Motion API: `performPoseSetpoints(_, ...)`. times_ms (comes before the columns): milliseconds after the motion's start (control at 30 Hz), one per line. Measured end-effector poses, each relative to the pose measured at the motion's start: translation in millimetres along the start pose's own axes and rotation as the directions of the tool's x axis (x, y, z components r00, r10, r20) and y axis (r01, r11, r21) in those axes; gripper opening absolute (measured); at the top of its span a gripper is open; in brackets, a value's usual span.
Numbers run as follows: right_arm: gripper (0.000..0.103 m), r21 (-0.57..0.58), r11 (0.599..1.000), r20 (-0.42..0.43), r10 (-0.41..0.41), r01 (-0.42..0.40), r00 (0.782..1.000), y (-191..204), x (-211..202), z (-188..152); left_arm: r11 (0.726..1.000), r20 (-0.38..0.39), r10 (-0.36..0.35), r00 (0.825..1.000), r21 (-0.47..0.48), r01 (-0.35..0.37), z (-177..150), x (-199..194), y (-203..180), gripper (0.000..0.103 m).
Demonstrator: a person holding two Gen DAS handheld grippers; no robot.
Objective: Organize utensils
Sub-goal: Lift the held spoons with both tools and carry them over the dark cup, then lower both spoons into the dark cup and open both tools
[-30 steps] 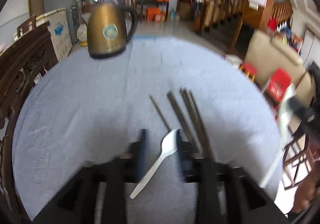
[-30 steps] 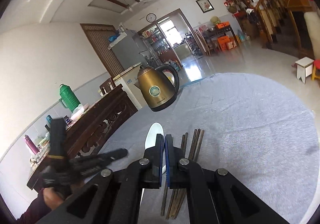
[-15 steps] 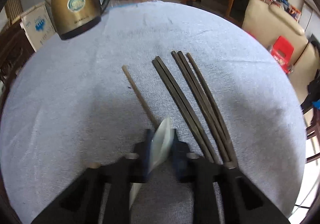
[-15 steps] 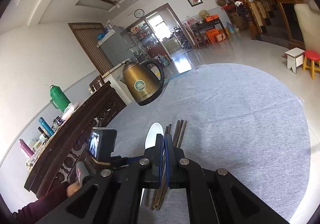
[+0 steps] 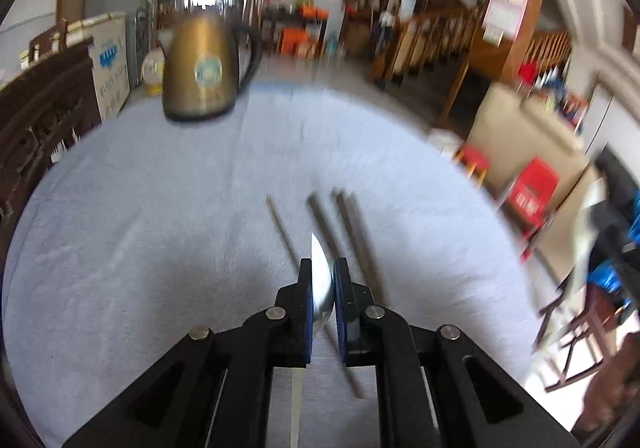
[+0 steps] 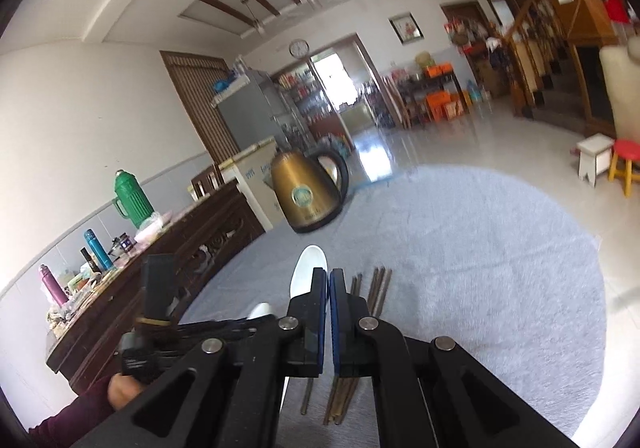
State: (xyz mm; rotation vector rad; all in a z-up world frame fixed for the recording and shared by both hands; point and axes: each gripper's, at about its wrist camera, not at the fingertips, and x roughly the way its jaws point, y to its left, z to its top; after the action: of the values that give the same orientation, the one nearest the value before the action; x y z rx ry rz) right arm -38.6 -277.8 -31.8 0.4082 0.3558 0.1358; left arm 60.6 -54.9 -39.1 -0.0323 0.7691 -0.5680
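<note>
The white spoon (image 5: 320,280) is off the cloth now, where a second ago it lay flat between my open left jaws; they have just closed on its bowl. My left gripper (image 5: 321,280) pinches it edge-on at lower centre, above the chopsticks (image 5: 352,232) on the grey surface (image 5: 160,228). My right gripper (image 6: 327,288) is closed tight on another white spoon (image 6: 306,268). Kettle (image 5: 200,67) upper left.

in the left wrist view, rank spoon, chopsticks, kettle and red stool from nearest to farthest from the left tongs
1. spoon, clamped between the left tongs
2. chopsticks, on the cloth just ahead
3. kettle, far edge, upper left
4. red stool, off the table, right
</note>
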Motion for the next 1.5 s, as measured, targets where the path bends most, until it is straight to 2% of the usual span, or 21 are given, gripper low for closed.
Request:
performPoseSetpoints(133,0.003,-0.073,0.997,0.073,-0.024,0.029,0.997,21.9,-26.0,1.2,0.994,0.143,-0.084,0.986,-0.055,0.093,2.3,-53.0,-12.6,0.01)
performPoseSetpoints(200,0.003,-0.111,0.993,0.09,-0.029,0.039,0.995,34.2,-35.8,-1.4,0.984,0.21,-0.139,0.968,-0.079,0.158,-1.7,-72.6,-22.5,0.01)
performPoseSetpoints(233,0.003,-0.125,0.991,0.092,-0.029,0.041,0.995,38.7,-38.3,-3.0,0.98,0.232,-0.154,0.96,-0.086,0.179,-4.3,-76.8,-25.5,0.01)
performPoseSetpoints(300,0.003,-0.16,0.986,0.093,-0.035,0.05,0.995,48.7,-44.1,-9.1,0.967,0.296,-0.194,0.935,-0.103,0.234,-13.9,-85.1,-33.9,0.01)
performPoseSetpoints(367,0.003,-0.18,0.982,0.088,-0.034,0.05,0.996,54.6,-47.8,-13.8,0.959,0.343,-0.206,0.916,-0.114,0.258,-22.4,-87.3,-39.2,0.01)
performPoseSetpoints(500,0.003,-0.209,0.976,0.078,-0.037,0.052,0.996,59.2,-53.5,-22.9,0.935,0.392,-0.227,0.892,-0.169,0.312,-41.3,-79.4,-40.2,0.01)
performPoseSetpoints(567,0.003,-0.22,0.974,0.073,-0.041,0.056,0.996,60.6,-54.6,-28.3,0.935,0.4,-0.201,0.894,-0.192,0.297,-47.7,-74.3,-37.1,0.01)
performPoseSetpoints(800,0.003,-0.245,0.967,0.047,-0.056,0.066,0.997,61.6,-52.7,-42.0,0.925,0.354,-0.137,0.925,-0.289,0.248,-71.6,-50.0,-28.9,0.01)
performPoseSetpoints(1033,0.003,-0.27,0.961,0.004,-0.055,0.054,0.998,62.2,-48.6,-58.8,0.934,0.316,-0.106,0.943,-0.294,0.204,-89.0,-41.9,-29.3,0.01)
performPoseSetpoints(1500,0.004,-0.278,0.96,-0.075,-0.048,0.025,0.996,63.6,-45.0,-83.2,0.96,0.3,-0.057,0.952,-0.247,0.135,-101.0,-57.5,-35.7,0.01)
